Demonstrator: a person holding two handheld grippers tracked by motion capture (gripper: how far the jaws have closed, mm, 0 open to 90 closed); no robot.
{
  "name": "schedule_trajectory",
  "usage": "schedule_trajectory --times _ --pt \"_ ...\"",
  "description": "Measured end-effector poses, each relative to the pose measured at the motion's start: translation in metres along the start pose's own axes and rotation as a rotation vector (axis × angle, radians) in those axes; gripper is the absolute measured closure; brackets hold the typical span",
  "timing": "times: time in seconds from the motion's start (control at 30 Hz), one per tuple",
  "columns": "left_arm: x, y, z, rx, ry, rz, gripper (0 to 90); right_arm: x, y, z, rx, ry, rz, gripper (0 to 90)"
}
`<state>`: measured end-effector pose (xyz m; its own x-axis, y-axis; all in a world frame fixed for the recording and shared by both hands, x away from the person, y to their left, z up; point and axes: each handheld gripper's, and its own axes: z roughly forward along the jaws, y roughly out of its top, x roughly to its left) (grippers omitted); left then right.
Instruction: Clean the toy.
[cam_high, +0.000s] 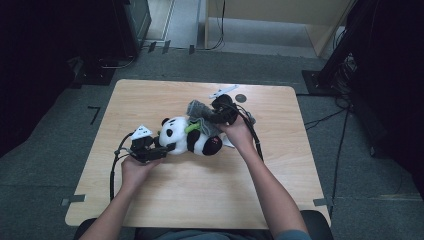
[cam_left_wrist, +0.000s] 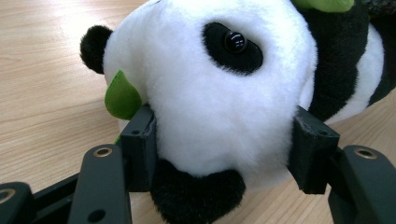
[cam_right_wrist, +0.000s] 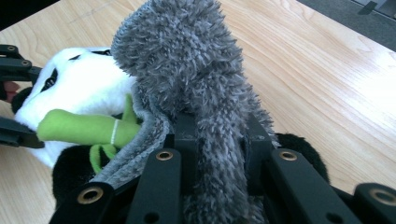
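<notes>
A plush panda (cam_high: 187, 136) lies on its side near the middle of the worktop (cam_high: 200, 195), its long axis running across the high view: head toward the person's left, dark rear end toward the right. In the left gripper view its face fills the frame, one eye up, a green leaf (cam_left_wrist: 122, 95) at its cheek. A green bamboo stalk (cam_right_wrist: 84, 128) lies against its chest.

Both forearms come in from the near edge, angled inward. The left hand (cam_high: 134, 167) holds the left hand-held gripper (cam_high: 161, 148) level, aimed along the worktop at the panda's head. Its jaws are about half spread and press on either side of the white head, pinching it.

The right hand (cam_high: 240, 132) reaches farther over, above the panda's back. The right hand-held gripper (cam_right_wrist: 215, 140) has its jaws pressed close together on a fold of shaggy grey cloth (cam_right_wrist: 187, 60), which stands up from the jaws and drapes against the panda's body.
</notes>
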<state>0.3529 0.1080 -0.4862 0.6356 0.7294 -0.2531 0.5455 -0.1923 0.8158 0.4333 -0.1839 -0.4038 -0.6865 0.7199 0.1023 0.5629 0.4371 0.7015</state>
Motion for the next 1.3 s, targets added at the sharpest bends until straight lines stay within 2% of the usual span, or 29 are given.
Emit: schedule_trajectory --times 0.1,0.37,0.53,0.87,0.97,1.1,1.3 --pt "0.0 0.0 0.0 0.0 0.001 0.0 37.2 -0.004 -0.001 -0.003 -0.011 -0.009 0.012 74.6" --pt "-0.003 0.001 0.0 0.003 0.015 0.004 36.2 -0.006 0.0 -0.018 -0.044 -0.053 0.002 74.5" --pt "-0.002 0.002 -0.001 0.012 0.007 -0.002 36.2 -0.003 0.001 -0.029 -0.063 -0.008 0.024 75.2" --pt "-0.002 0.002 0.0 0.015 0.01 0.006 36.3 0.017 0.003 -0.065 -0.125 0.037 -0.018 75.1" --pt "-0.002 0.002 0.0 0.015 0.01 0.004 36.3 0.023 -0.004 -0.075 -0.129 0.041 -0.033 75.1" --pt "-0.002 0.002 -0.001 0.019 0.009 0.005 36.3 0.028 -0.016 -0.083 -0.13 0.058 -0.024 74.9" --pt "-0.002 0.002 0.0 0.019 0.009 0.001 36.3 0.041 -0.037 -0.077 -0.099 0.09 -0.038 74.3"
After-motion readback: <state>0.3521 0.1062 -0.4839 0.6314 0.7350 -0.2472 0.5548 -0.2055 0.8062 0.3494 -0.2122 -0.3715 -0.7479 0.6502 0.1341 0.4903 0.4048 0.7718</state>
